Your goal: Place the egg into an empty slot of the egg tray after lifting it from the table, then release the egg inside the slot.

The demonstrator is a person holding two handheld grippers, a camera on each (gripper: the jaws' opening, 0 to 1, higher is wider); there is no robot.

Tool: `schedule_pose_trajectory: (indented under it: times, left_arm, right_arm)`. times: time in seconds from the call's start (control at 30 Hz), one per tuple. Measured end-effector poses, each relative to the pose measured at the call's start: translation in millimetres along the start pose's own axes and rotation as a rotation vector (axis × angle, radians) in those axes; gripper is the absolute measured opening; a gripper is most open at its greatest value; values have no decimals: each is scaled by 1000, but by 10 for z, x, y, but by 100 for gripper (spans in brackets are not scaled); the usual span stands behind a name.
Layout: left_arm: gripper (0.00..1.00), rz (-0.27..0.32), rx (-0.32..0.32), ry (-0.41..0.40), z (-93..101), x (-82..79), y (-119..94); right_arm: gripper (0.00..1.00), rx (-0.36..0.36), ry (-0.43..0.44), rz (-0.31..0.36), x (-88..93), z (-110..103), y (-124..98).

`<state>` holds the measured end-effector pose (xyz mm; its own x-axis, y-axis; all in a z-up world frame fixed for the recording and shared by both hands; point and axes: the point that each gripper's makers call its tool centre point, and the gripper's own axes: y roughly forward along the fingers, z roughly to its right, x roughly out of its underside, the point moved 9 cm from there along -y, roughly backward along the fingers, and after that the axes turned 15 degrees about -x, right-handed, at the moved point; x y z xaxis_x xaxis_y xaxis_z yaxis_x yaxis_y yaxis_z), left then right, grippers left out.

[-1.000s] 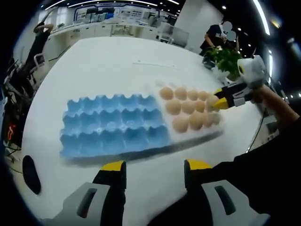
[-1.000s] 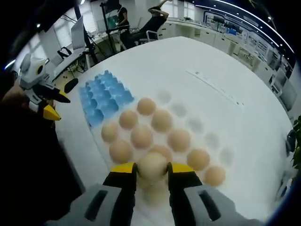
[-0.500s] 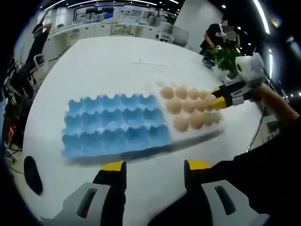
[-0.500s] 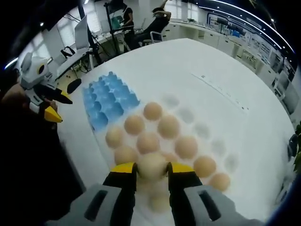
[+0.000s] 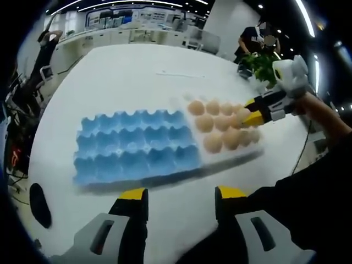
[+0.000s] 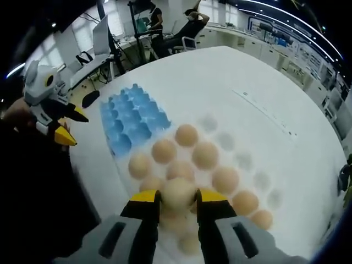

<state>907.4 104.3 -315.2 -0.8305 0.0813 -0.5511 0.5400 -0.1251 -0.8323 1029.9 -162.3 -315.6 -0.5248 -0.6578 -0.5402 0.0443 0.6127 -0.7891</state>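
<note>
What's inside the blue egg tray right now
Nothing: every visible cup of the blue egg tray is empty. The eggs sit in the white tray beside it. The right tool holds one egg above those.

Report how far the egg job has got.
Done: the egg is up off the table, clamped in the right claw above the white tray of eggs. In hand: carrying it over the tray. Left: set it in an empty slot and release. The left claw is open, near the blue tray.

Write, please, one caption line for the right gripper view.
Right gripper holds an egg above the white egg tray, beside the blue tray.
</note>
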Motion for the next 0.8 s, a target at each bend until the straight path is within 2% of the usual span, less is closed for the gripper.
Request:
schedule_pose_trajectory:
  times: [0.8]
  left_arm:
    - [49,-18,3,7,15,36,-3]
  right_arm:
    - [27,-41,-70,5,-209,-158,161]
